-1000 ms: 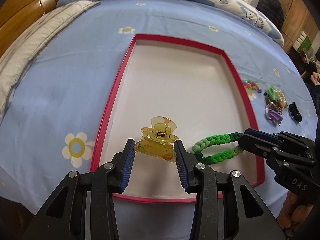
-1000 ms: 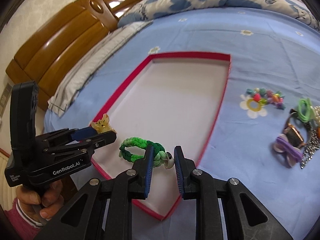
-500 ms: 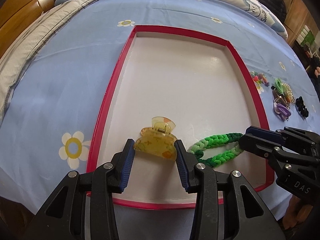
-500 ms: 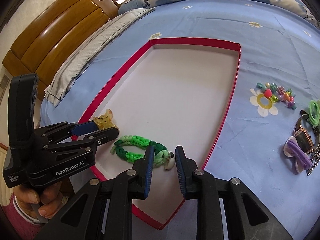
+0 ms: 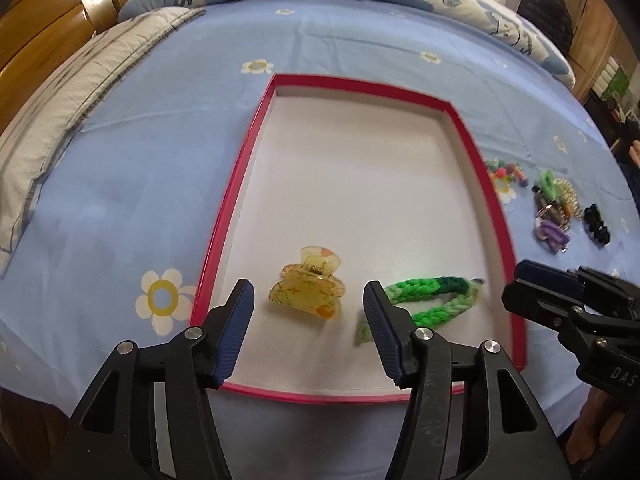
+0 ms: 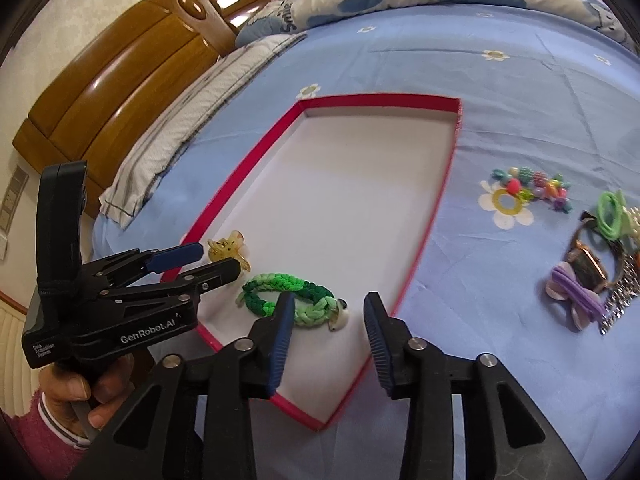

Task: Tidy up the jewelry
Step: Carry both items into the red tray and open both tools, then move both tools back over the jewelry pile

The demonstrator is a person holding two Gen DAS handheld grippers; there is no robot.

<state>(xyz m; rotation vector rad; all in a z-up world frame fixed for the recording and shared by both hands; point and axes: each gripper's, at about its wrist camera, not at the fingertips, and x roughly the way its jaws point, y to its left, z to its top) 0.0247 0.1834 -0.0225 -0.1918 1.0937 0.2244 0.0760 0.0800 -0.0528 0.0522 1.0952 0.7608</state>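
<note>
Left wrist: left gripper point(image 5: 308, 312) fingers apart, straddling yellow hair claw point(image 5: 307, 289) lying free in red-rimmed tray point(image 5: 224, 216) on the bed.
Right wrist: right gripper point(image 6: 327, 320) fingers apart; green braided band point(image 6: 288, 294) rests inside tray beside claw, likely grouped deliberately.

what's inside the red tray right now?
Red tray holds a yellow hair clip and a green braided band; part of the band sits behind a left gripper finger.

Bright daylight, glare on headboard point(image 6: 120, 92), fisheye-curved edges, slight blur.
</note>
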